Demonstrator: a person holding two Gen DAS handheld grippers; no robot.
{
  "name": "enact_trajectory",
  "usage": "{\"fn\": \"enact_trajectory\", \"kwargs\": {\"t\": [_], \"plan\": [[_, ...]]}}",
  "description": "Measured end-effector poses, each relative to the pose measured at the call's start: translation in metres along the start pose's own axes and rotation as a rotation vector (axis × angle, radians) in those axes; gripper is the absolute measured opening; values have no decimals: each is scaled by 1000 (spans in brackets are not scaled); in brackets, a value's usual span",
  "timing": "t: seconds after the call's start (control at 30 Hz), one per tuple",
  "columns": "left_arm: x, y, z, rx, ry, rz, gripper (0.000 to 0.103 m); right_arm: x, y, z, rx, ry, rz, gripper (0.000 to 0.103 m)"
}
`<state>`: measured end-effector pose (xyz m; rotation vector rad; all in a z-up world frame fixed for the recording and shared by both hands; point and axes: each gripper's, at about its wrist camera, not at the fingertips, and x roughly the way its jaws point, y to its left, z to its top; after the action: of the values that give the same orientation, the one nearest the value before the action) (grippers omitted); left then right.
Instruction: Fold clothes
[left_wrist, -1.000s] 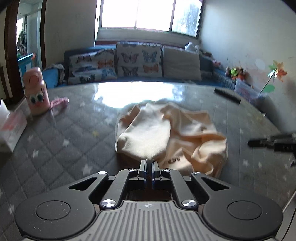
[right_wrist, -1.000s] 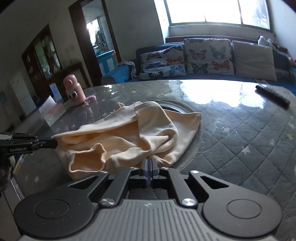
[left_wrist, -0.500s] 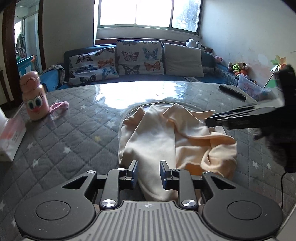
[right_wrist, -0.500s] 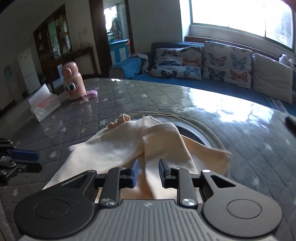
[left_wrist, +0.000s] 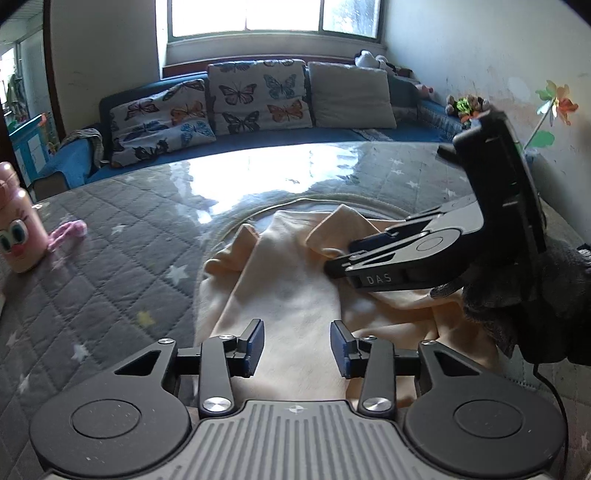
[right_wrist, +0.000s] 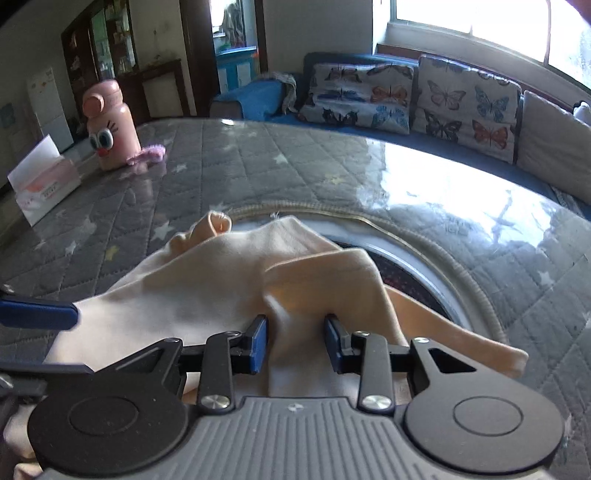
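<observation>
A cream garment (left_wrist: 295, 288) lies crumpled on the grey quilted table (left_wrist: 110, 266). In the left wrist view my left gripper (left_wrist: 297, 349) hovers over its near edge. The jaws are opening, and the cloth lies beneath them without being pinched. A gloved hand holds my right gripper (left_wrist: 343, 256), which reaches in from the right over the garment's far folds. In the right wrist view the right gripper (right_wrist: 295, 345) stands partly open astride a raised fold of the garment (right_wrist: 221, 280), and its pads do not press on it. One blue pad (right_wrist: 40, 314) of the left gripper shows at the left edge.
A pink bottle with cartoon eyes (right_wrist: 110, 125) and a pink fuzzy band (right_wrist: 147, 153) stand at the table's far left, by a tissue box (right_wrist: 44, 188). A round rimmed inset (right_wrist: 424, 258) lies under the garment. A sofa with butterfly cushions (left_wrist: 255, 96) runs behind the table.
Both grippers were shut on the garment a second ago and have since opened and let it go. The right gripper swept in from the right edge across the cloth.
</observation>
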<state>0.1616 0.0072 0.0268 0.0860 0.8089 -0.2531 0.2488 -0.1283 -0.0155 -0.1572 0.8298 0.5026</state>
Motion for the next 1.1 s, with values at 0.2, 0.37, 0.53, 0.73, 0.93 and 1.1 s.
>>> {"fn": "enact_trajectory", "kwargs": {"t": [0.2,0.37,0.53,0.73,0.93,1.1], "plan": [[24,-9,13,13,21,7,44,-19,-16,-3,45,-42,-8,4],[48,-21,20,28,36,-12,48,-51,-33,-8,86,-103,-24,4],[72,-24,22,33,55,22,47,-95,-58,-19,149,-175,-66,4],[70,-17,22,22,26,37,5,-137,-93,-42,250,-226,-158,4],[26,9,24,-47,-65,67,3,-162,-129,-81,390,-227,-248,4],[-34,47,13,-155,-169,129,3,-178,-143,-118,471,-209,-298,4]]}}
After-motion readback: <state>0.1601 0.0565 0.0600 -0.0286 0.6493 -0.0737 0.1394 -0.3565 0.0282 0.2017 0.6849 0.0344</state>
